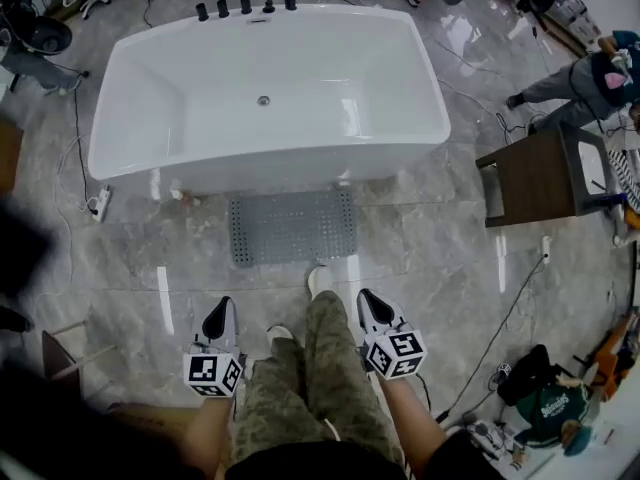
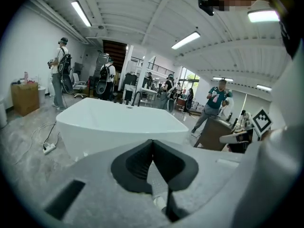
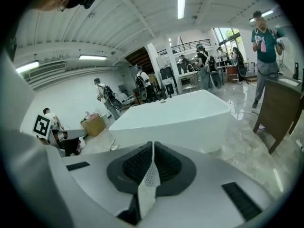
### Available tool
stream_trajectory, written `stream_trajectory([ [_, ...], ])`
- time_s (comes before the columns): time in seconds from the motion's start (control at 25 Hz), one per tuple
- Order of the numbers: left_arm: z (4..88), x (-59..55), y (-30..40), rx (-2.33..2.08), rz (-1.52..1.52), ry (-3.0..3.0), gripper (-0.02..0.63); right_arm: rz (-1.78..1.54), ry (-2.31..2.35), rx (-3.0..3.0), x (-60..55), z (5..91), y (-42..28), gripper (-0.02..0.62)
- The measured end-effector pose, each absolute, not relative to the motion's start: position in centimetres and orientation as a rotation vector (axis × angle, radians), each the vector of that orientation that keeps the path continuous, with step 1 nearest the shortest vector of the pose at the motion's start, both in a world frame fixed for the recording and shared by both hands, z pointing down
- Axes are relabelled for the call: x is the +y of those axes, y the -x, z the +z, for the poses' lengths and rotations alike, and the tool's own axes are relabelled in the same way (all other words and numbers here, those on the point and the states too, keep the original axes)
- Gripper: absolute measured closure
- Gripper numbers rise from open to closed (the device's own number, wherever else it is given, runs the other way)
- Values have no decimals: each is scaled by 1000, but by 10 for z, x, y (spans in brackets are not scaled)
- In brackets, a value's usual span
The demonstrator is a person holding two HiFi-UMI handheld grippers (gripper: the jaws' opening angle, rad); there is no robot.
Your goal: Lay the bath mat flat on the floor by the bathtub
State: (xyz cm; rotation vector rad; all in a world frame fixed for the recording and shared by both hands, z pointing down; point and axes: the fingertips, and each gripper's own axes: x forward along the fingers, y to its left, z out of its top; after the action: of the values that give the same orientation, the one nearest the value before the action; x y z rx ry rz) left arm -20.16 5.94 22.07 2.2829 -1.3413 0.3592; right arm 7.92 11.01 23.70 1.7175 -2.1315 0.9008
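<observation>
We look from head height steeply down at the floor. The tub fills 12 o'clock, the mat lies at centre, and our legs sit at 6. The other two cameras ride below us: one on the left gripper at 7 o'clock, one on the right gripper at 5.

Each gripper view sits just behind its own jaws and faces forward over them, tilted a little down, towards the tub's near side and the hall beyond.

All three views share the tub and the table. The left gripper view catches the other cube at 3 o'clock; the right gripper view catches its neighbour's at 9.
</observation>
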Motion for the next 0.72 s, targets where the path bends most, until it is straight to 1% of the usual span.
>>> stream_trajectory([
  [0.16, 129, 105, 184, -1313, 280, -2365, 589, 854, -1730, -2152, 159, 153, -70, 574],
  [0.36, 46, 131, 169, -1375, 200, -2505, 589, 687, -1831, -2225, 183, 69, -90, 574],
  [0.52, 8, 150, 172, -1457, 130, -2506, 589, 590, -1816, -2314, 189, 33, -98, 574],
  [0.72, -16, 179, 158, -1520, 66, -2503, 589, 439, -1787, -2393, 199, -2, -114, 574],
])
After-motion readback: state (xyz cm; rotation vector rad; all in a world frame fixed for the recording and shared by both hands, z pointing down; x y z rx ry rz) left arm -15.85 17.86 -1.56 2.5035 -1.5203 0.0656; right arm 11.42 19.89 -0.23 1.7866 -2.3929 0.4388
